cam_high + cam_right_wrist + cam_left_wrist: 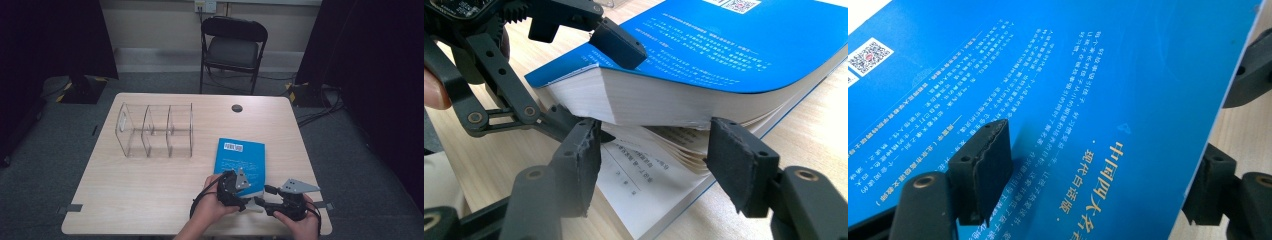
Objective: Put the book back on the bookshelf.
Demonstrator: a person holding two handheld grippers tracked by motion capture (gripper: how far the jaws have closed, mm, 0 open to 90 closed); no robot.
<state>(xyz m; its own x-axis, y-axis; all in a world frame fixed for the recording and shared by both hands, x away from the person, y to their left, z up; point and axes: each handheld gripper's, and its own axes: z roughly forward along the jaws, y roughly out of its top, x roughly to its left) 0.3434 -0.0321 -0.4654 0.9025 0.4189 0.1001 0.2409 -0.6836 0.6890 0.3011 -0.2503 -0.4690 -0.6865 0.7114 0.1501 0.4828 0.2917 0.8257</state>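
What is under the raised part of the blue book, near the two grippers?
Under the lifted block of the blue book lie loose curved pages and an open printed page on the table. Pages farther in are covered.

On my tabletop [150, 200] the book [245, 152] lies near the front edge, right of centre. The divided organizer [155, 131] stands well apart, behind and to its left. A folding chair [233, 50] sits behind the tabletop.

Blue book [241, 159] cover with white and gold print, white pages; clear acrylic organizer [156, 131]; pale wood-grain surface [150, 190].
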